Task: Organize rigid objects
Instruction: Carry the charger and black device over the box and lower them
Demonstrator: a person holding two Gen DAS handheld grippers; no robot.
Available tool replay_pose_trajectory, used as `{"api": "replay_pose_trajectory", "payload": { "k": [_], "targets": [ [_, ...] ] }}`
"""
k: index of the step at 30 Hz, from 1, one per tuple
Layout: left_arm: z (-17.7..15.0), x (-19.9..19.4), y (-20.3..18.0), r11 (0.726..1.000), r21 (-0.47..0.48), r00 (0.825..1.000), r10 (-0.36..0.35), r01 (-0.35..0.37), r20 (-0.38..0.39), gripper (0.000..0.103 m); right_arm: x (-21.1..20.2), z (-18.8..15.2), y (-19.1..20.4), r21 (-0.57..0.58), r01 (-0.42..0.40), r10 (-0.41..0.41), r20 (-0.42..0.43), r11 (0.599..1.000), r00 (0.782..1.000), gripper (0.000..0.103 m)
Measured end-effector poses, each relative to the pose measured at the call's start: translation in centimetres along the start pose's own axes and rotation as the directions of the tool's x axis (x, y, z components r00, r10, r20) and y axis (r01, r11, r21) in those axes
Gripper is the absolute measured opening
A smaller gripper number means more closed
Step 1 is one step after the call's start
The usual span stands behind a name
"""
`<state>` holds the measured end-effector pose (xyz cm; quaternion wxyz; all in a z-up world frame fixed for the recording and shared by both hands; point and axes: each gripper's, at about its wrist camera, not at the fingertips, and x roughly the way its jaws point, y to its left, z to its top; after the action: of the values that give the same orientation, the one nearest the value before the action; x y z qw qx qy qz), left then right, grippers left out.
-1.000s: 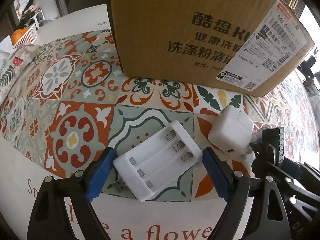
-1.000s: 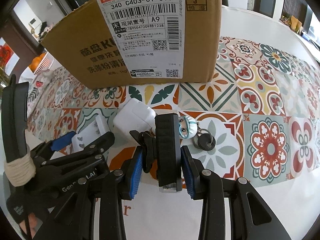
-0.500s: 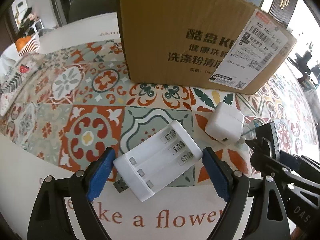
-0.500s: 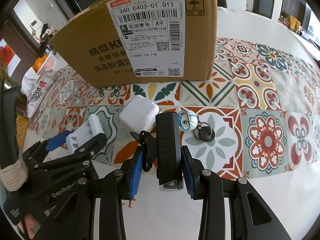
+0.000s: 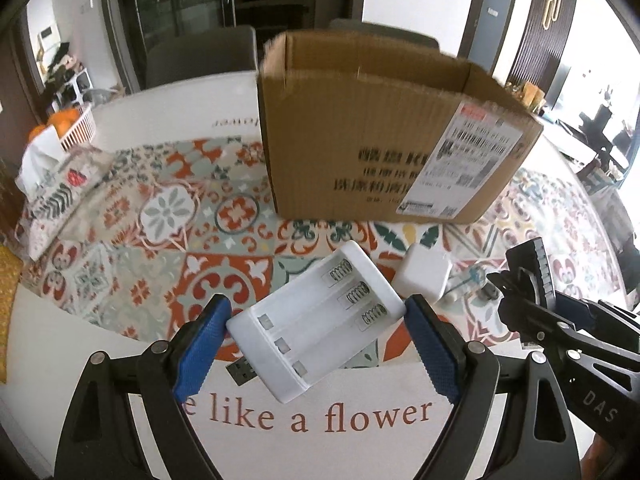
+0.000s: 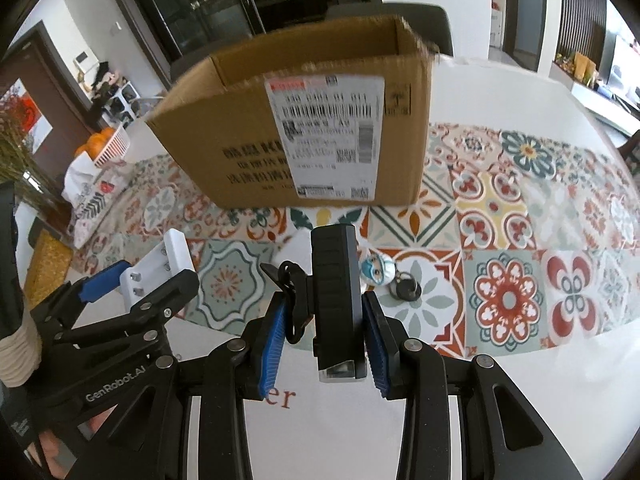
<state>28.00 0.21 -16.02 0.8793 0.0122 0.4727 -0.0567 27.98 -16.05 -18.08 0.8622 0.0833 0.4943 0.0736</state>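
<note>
Left wrist cam: my left claw (image 5: 316, 334) pinches white battery holder (image 5: 316, 320), w/ cardboard box (image 5: 384, 136) beyond. Right wrist cam alone shows my right claw (image 6: 324, 328) clamping black device (image 6: 336, 300), keyring (image 6: 390, 278) on worktop (image 6: 520, 380).

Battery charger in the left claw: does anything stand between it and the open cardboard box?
Nothing visible does. The white battery charger is clamped in the left claw, with only patterned tablecloth between it and the cardboard box. The box's near wall must be cleared.
</note>
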Motion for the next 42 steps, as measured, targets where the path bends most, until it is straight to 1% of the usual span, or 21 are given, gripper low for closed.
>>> {"api": "replay_pose_trajectory", "payload": {
  "k": [9, 19, 28, 39, 42],
  "targets": [
    [1.9, -4.0, 0.4, 1.0, -0.005, 0.997, -0.011, 0.012, 0.082, 0.088, -3.9, 1.5, 1.5, -0.032, 0.001, 0.002, 0.096, 0.999, 0.995, 0.037],
    [4.4, -7.5, 0.5, 1.0, 0.019, 0.985, -0.007, 0.004, 0.17, 0.088, -7.2, 3.7, 2.5, -0.049, -0.014, 0.023, 0.19, 0.999, 0.981, 0.037],
    [6.8, -8.9, 0.4, 0.999, 0.026, 0.978, -0.024, 0.019, 0.209, 0.088, -9.0, 6.0, 3.1, -0.063, -0.018, 0.033, 0.251, 0.998, 0.967, 0.037],
    [10.9, -9.4, -0.2, 0.997, 0.071, 0.968, -0.024, 0.006, 0.25, 0.088, -9.5, 10.0, 3.2, -0.09, -0.015, 0.041, 0.299, 0.996, 0.953, 0.037],
    [12.1, -9.4, -0.3, 0.997, 0.076, 0.967, -0.035, 0.016, 0.254, 0.088, -9.6, 10.9, 3.2, -0.096, -0.014, 0.043, 0.306, 0.995, 0.951, 0.037]
  ]
}}
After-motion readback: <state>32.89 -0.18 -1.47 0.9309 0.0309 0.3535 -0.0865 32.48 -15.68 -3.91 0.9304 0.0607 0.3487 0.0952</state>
